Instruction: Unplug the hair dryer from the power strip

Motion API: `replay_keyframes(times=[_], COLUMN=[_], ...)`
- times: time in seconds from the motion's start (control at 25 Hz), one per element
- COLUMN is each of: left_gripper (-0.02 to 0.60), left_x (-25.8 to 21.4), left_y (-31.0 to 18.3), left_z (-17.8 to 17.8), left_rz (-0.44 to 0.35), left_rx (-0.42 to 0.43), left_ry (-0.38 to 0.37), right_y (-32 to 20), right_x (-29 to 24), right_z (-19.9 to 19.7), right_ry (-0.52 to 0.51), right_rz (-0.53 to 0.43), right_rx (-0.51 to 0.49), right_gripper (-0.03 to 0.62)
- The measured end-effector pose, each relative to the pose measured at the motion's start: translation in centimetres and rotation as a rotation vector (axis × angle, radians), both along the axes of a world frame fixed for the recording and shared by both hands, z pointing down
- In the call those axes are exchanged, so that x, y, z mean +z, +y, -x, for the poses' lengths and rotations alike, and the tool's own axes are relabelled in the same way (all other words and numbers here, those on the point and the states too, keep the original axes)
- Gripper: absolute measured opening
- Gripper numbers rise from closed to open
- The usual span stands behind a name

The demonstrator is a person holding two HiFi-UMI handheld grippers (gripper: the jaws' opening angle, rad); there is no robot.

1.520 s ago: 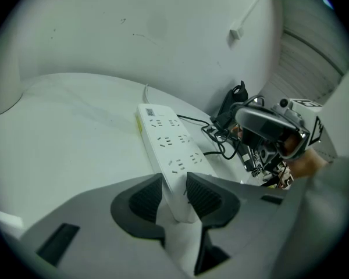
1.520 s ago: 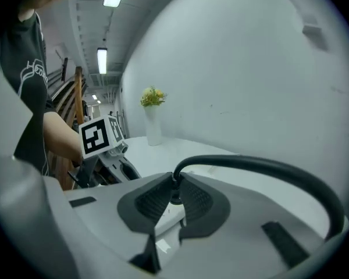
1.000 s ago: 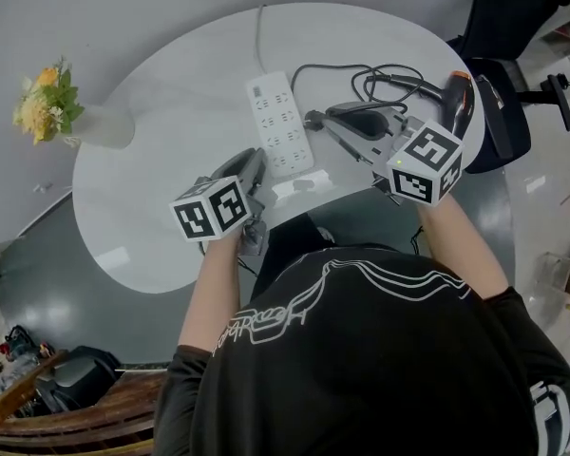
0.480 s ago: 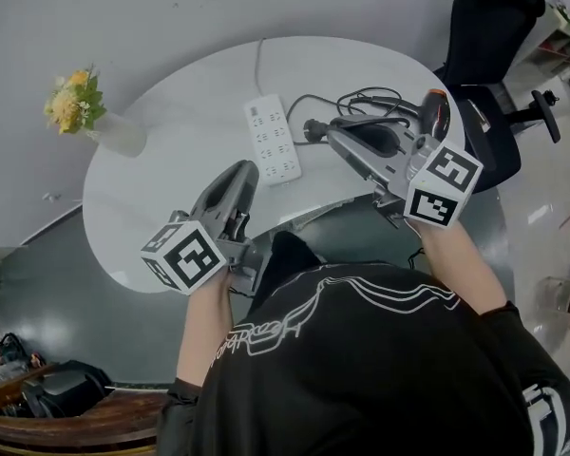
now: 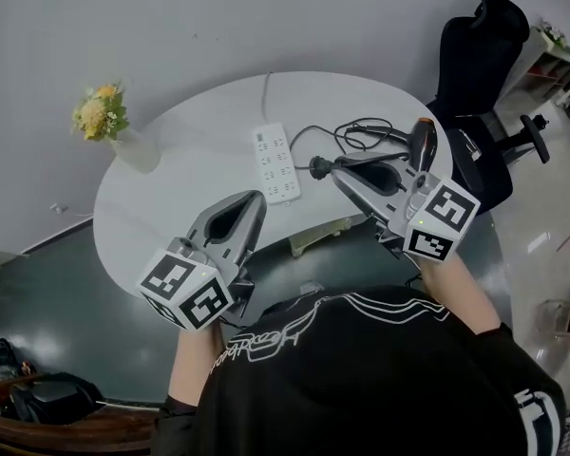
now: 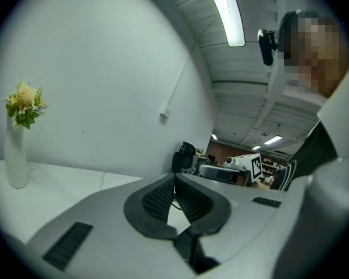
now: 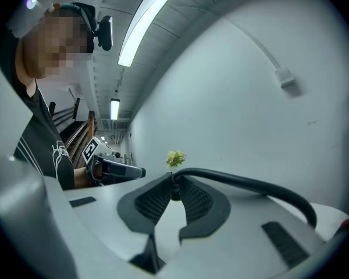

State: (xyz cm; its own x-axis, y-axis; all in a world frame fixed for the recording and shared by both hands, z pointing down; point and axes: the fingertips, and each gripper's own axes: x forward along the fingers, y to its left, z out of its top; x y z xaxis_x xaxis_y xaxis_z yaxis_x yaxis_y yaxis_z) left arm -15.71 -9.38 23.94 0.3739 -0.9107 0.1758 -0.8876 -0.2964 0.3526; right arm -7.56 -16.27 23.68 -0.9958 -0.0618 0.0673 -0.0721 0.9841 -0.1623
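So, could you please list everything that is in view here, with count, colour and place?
table: one, white, centre
power strip: one, white, mid-table
hair dryer: one, black and orange, table's right edge
cable: one, black, looped beside the dryer; its plug clear of the strip
vase of flowers: one, white with yellow blooms, table's left
office chair: one, black, right of table
left gripper: grey, shut, empty
right gripper: grey, shut on the cable
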Motion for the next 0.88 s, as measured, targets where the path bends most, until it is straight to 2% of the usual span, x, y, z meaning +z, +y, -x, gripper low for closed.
replay_keyframes(times=[0.44, 0.88], left_gripper=[0.005, 0.005], left_x=[-3.3, -3.1], left_y=[4.3, 6.3], left_z=[-0.2, 0.3], left_rz=[-0.035, -0.060], left_rx=[0.073, 0.069], left_ry=[-0.013, -0.034], right_y=[5.8, 8.1], right_x=[-2.4, -1.3], right_z=[-0.1, 0.2], right_ry=[-0.017, 0.023], right_rz=[0.021, 0.025], right_rx=[0.051, 0.081], right_gripper=[0.026, 0.026])
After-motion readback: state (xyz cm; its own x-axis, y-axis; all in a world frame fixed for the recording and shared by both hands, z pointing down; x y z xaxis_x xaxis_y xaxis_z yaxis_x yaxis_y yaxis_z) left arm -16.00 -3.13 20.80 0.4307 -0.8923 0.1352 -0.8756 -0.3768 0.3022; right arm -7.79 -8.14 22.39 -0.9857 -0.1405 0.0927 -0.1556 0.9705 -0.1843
